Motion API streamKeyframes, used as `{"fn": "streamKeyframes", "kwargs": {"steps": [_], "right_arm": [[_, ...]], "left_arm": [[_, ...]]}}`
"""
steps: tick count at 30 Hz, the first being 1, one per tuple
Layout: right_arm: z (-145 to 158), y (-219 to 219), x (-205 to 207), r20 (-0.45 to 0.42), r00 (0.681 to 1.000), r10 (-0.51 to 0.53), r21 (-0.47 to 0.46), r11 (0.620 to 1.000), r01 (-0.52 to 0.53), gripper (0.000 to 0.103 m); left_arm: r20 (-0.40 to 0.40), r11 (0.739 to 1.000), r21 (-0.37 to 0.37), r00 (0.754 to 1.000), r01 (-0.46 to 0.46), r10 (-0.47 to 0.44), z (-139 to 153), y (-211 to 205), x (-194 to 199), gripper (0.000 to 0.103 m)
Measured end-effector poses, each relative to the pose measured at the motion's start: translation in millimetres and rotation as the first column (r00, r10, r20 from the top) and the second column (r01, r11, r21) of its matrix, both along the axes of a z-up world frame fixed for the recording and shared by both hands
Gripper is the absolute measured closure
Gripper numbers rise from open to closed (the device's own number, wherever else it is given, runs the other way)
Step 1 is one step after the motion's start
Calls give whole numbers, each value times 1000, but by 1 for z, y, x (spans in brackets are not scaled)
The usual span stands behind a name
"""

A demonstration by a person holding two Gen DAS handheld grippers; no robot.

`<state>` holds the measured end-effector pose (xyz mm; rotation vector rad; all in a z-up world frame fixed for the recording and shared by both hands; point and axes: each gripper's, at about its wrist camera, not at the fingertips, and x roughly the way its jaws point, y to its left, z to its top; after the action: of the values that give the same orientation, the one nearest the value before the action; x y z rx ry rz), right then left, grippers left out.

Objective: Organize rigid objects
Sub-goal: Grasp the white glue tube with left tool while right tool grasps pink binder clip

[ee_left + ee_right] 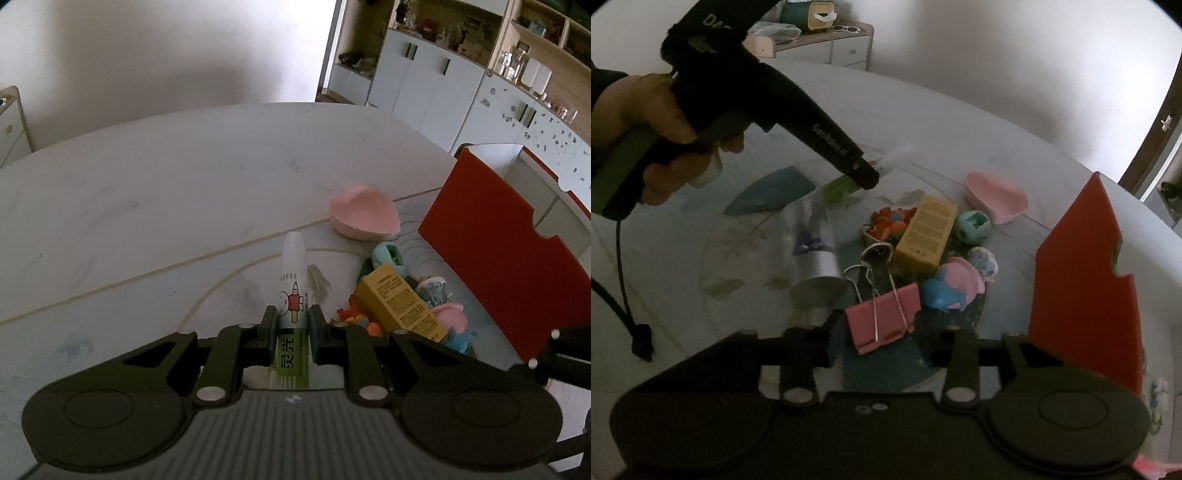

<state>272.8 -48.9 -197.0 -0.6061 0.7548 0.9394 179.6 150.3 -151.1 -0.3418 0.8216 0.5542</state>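
My left gripper (291, 321) is shut on a white and green glue stick (292, 280) and holds it above the white table (147, 192); it also shows in the right wrist view (866, 173). My right gripper (882, 336) is open, with a pink binder clip (884, 319) between its jaws, not clamped. A pile lies on the table: a yellow box (925, 232), a teal ball (973, 225), an orange toy (890, 223), a pink and blue toy (955, 288) and a clear jar with a silver lid (816, 254).
A pink heart-shaped dish (364, 216) sits beyond the pile. An upright red box (1082, 295) stands at the right. A blue wedge (772, 194) lies at the left. Cabinets stand behind the table.
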Motion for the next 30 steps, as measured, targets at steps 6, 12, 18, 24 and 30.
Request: {"fn": "streamKeyframes", "kwargs": {"steps": [6, 12, 18, 24, 30], "right_arm": [[-2, 5, 10, 11, 999, 36, 1, 999, -36, 36], [-6, 6, 22, -42, 999, 17, 6, 1000, -16, 33], [-13, 10, 22, -76, 997, 33, 10, 999, -32, 49], [-10, 4, 21, -89, 996, 20, 25, 1000, -18, 50], [6, -16, 16, -93, 994, -59, 43, 997, 64, 50]], "left_arm": [[0, 1000, -4, 1000, 11, -11, -1, 0, 0, 86], [-2, 1000, -14, 1000, 8, -8, -3, 1, -1, 86], [-8, 1000, -19, 1000, 2, -2, -6, 1, -1, 86], [-10, 1000, -22, 1000, 2, -2, -7, 2, -1, 86], [15, 999, -41, 1000, -24, 25, 0, 3, -6, 86]]}}
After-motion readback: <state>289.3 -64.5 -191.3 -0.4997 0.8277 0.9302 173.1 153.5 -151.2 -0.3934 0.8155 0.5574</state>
